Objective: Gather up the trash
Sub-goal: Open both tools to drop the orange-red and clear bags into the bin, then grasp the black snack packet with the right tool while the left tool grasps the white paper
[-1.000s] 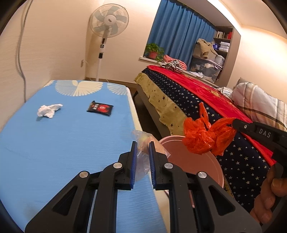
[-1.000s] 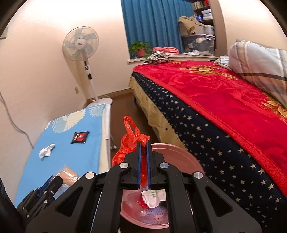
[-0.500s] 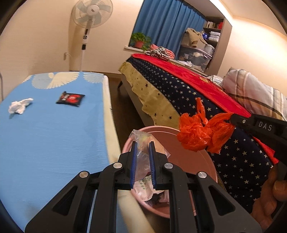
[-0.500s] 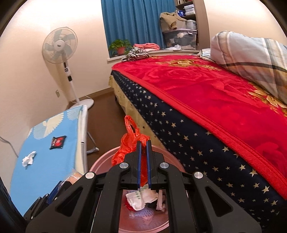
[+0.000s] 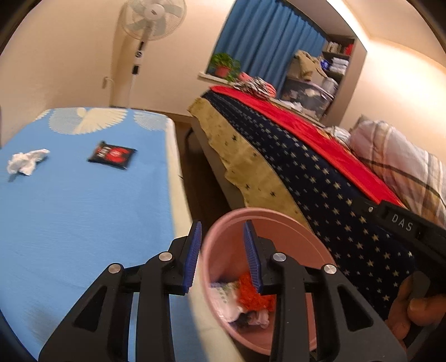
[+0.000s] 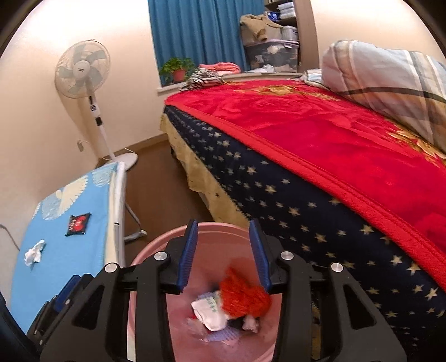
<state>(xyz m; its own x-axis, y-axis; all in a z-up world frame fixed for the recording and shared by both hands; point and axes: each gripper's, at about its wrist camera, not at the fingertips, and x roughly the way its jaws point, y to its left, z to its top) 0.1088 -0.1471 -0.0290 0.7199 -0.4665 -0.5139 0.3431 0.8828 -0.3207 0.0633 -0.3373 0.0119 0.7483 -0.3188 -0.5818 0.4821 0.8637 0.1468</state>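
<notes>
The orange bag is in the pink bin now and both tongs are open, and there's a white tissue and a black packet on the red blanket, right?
Almost. The orange bag is in the pink bin and both tongs, left and right, are open. But the white tissue and black packet lie on the blue table, not the red blanket, as the left wrist view shows.

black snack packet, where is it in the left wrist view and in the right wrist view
Left wrist: the black snack packet lies upper left on the blue table cover, right of the crumpled tissue.
Right wrist: the packet is far left, mid-height.
Shared landmark: the standing fan.
</notes>
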